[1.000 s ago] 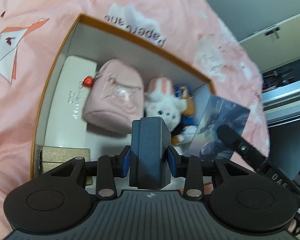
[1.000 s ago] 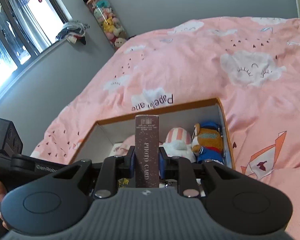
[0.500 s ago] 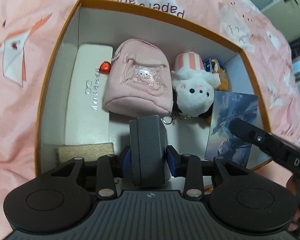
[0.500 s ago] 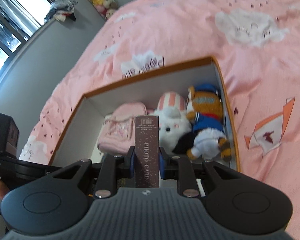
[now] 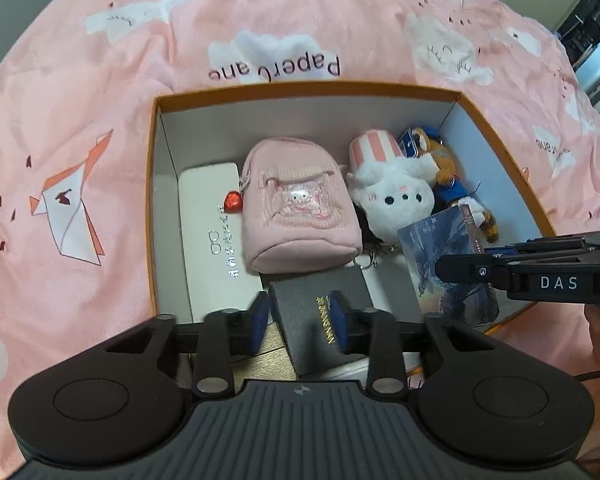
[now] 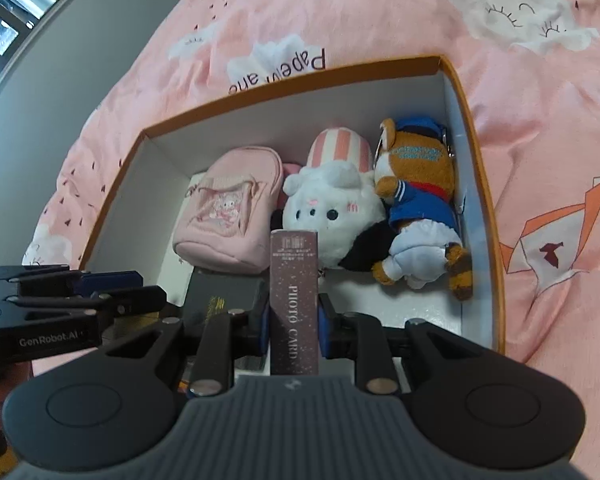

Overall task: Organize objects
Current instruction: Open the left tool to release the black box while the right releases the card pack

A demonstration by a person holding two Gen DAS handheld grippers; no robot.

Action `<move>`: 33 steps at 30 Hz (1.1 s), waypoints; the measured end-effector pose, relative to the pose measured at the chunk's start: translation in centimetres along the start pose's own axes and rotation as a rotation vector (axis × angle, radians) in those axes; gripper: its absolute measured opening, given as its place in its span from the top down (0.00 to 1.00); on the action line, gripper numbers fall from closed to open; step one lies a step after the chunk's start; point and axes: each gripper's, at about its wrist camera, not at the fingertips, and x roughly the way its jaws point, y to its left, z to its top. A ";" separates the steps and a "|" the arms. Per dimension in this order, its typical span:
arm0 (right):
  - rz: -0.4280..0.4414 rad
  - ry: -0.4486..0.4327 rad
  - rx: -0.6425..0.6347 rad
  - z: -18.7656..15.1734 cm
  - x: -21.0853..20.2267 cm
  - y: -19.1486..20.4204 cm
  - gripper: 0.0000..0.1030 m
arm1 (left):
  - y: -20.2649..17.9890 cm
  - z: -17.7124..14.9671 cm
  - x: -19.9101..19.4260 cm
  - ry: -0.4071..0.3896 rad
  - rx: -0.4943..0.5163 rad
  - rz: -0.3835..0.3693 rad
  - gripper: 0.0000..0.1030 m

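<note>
An orange-rimmed storage box (image 5: pixel 300 90) (image 6: pixel 300 80) lies on the bed. It holds a white glasses case (image 5: pixel 212 232), a pink pouch (image 5: pixel 296 208) (image 6: pixel 228 216), a white bunny plush (image 5: pixel 392 192) (image 6: pixel 332 212) and a brown bear plush (image 5: pixel 440 160) (image 6: pixel 416 196). A dark grey box (image 5: pixel 316 304) (image 6: pixel 220 300) lies flat on its floor. My left gripper (image 5: pixel 299 316) (image 6: pixel 140 286) hovers just above it, jaws closing, pads not pressing it. My right gripper (image 6: pixel 294 320) (image 5: pixel 452 268) is shut on a maroon photo card box (image 6: pixel 294 280) (image 5: pixel 448 264) over the storage box's near right part.
A pink duvet (image 5: pixel 80 100) printed with clouds and paper planes surrounds the storage box. A tan box (image 5: pixel 260 346) sits at its near wall under my left fingers. Grey wall and a window (image 6: pixel 4 8) lie far left; shelving (image 5: pixel 592 20) far right.
My left gripper let go of the dark grey box, which now lies flat, and rolled. The right gripper sank toward the storage box with the photo card box.
</note>
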 end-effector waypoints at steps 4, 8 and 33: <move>0.016 0.047 0.055 0.3 0.7 -0.7 0.77 | -0.2 0.4 1.2 0.013 0.006 0.005 0.74; 0.052 0.093 0.112 0.5 1.6 -1.3 0.77 | -0.1 0.3 1.9 0.004 0.014 0.002 0.74; -0.134 0.237 -0.009 0.6 4.5 0.4 0.56 | 0.0 -0.6 1.9 -0.073 0.001 -0.039 0.74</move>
